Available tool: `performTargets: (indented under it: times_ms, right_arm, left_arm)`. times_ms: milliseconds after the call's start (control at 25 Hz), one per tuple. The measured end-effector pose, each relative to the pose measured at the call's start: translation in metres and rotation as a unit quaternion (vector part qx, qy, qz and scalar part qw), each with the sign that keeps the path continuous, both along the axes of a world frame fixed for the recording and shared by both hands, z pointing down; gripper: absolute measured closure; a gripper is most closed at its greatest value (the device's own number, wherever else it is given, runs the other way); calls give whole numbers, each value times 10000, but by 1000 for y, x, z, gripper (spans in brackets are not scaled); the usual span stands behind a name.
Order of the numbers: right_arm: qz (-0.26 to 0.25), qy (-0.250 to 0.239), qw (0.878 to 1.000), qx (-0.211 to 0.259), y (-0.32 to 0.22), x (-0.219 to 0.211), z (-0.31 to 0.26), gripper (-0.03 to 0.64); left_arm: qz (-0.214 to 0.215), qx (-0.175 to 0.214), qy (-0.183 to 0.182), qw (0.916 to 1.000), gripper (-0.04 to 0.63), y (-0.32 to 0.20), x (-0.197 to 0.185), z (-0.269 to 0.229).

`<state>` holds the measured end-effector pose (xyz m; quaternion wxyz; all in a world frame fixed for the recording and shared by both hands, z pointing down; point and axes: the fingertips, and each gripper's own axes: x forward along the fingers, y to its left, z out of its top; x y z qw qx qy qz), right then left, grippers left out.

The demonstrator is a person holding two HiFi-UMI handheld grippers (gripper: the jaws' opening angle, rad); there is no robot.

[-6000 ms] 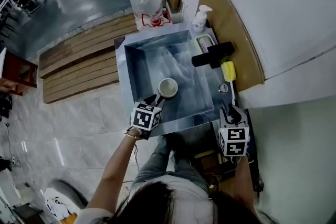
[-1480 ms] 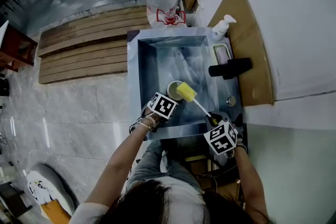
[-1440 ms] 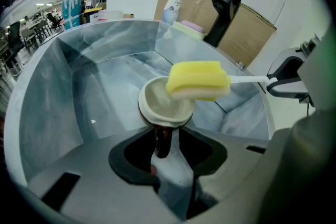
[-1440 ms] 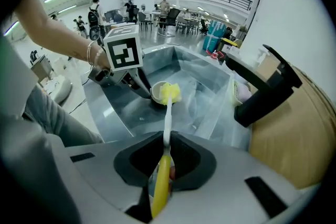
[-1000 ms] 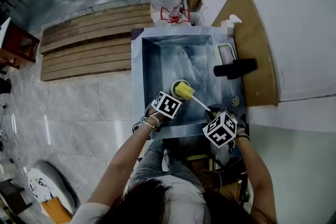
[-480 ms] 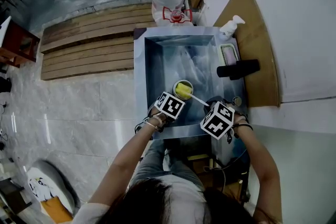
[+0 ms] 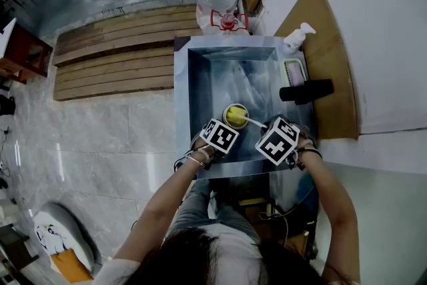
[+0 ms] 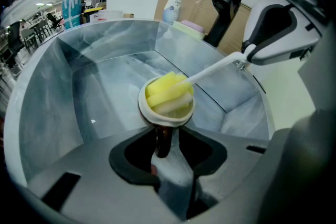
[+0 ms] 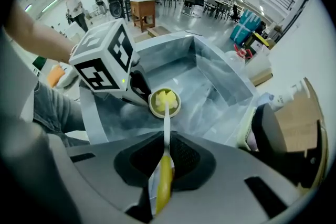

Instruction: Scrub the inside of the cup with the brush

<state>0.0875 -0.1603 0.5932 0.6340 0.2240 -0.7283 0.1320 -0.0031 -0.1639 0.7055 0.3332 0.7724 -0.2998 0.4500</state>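
The cup (image 8: 166, 121) stands low in the sink (image 7: 181, 110), toward the basin's 6 o'clock side in the head view, with the brush (image 8: 167, 96) set into its mouth so the yellow sponge head fills the opening. The left gripper (image 8: 163, 157) comes in from the cup's 7 o'clock and is clamped on its dark handle. The right gripper (image 9: 164, 165), at about 4 o'clock, has just been closing a little tighter on the brush's yellow grip, which lies between its jaws. I judge the scrubbing is only starting: next the head needs pushing deeper and twisting against the walls while the left steadies the cup. The sponge hides the cup's inside, so how deep it reaches, and whether the cup's base rests on the sink floor, cannot be told. A black faucet (image 7: 305, 91) sits at 2 o'clock.
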Motion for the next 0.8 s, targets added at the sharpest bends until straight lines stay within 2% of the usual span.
performTargets:
  times_ms: [120,200,520,800]
  right_arm:
    - [270,160,9994,-119,-6,13,9,565]
    - [370,281,9987,-197,-7,20,14,566]
    - [437,260,9960,-729,6,3,-4,566]
    - [573,-141,9933,-991,3,-11,-11,566]
  left_arm:
    - [-21,-56,-66,10000,458,0,-1,3]
    - [-76,-86,-181,9998,498,0,-4,6]
    - [-89,-67,-216,9997,502,-2,-4,8]
    - [-91,-49,-211,9997,503,-2,-4,7]
